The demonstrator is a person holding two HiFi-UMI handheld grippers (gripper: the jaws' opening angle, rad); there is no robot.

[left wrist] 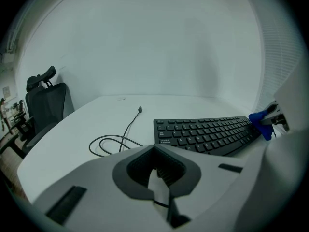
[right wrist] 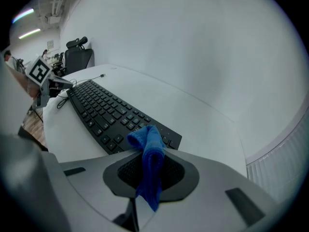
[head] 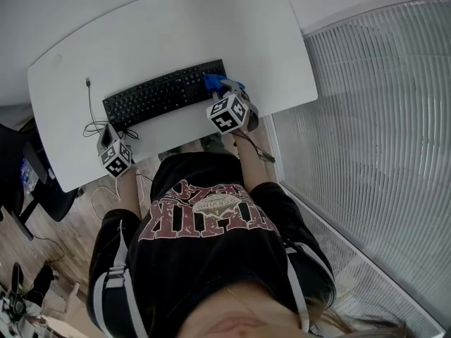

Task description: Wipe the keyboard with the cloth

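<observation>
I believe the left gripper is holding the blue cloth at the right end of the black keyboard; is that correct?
Not quite: the right gripper holds the blue cloth, pinched between its jaws, as the right gripper view shows. The left gripper has nothing between its jaws. The cloth is indeed at the right end of the black keyboard.

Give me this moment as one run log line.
right gripper: shut on blue cloth | cloth: at black keyboard right end | left gripper: shut, empty, near coiled black cable
</observation>
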